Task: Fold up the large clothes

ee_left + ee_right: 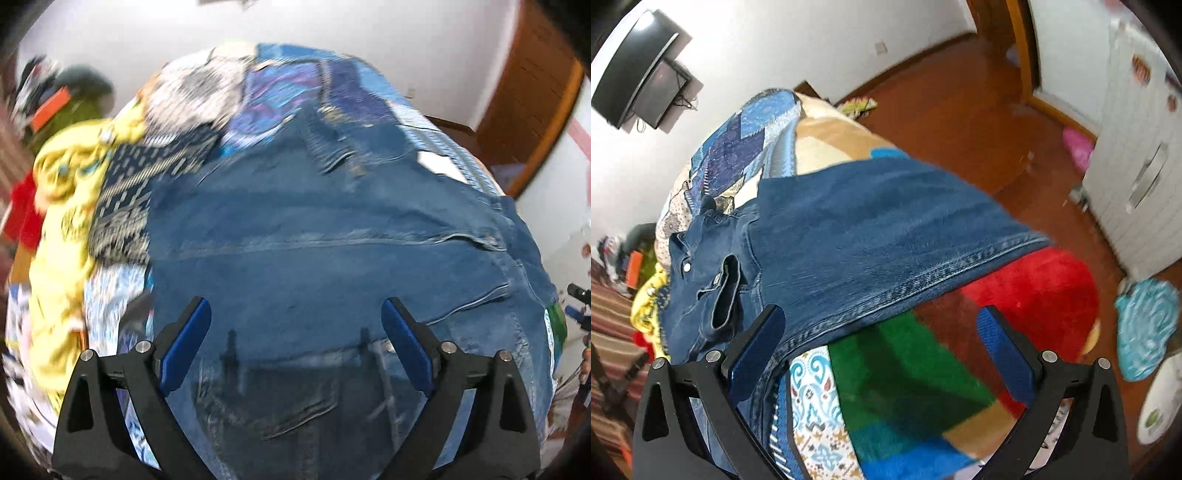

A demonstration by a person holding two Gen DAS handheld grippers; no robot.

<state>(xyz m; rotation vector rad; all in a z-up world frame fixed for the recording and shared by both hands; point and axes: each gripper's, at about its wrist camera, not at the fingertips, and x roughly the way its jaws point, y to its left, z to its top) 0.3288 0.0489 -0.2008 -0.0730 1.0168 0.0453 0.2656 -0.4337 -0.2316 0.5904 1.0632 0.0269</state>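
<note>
A pair of blue denim jeans (332,236) lies spread across the bed. In the left wrist view the waistband and a back pocket (288,398) sit close under my left gripper (295,325), which is open and hovers above the denim. In the right wrist view the jeans (849,236) lie with a leg hem (923,284) running diagonally over the blankets; the waist button end (705,258) is at the left. My right gripper (879,332) is open, with its left finger beside the hem edge and nothing between the jaws.
A patchwork quilt (295,81) and a multicoloured blanket (1034,288) cover the bed. Yellow clothing (62,221) and a patterned cloth (122,192) are piled at the left. Beyond the bed edge are a wooden floor (942,110), a white cabinet (1137,166) and a blue rug (1148,328).
</note>
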